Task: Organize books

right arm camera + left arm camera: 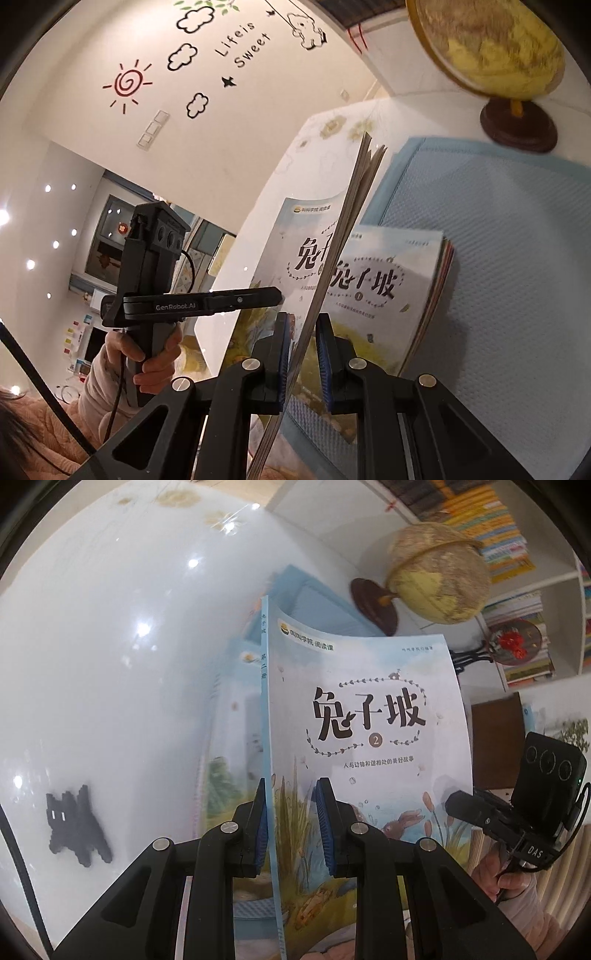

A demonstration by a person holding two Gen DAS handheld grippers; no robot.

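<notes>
In the left wrist view my left gripper (290,827) straddles the spine of the upright volume 2 book (369,716) at centre frame, jaws apart, only the left pad touching. Upper right stands a globe (439,576). My right gripper (303,354) brackets the same book's pages, unclamped; volume 1 book (391,291) lies right on the blue mat (498,229).

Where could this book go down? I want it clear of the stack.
The blue mat is bare right of the stack of books, below the globe. The glossy white table is open left of book 2. It is crowded around the stack.
</notes>
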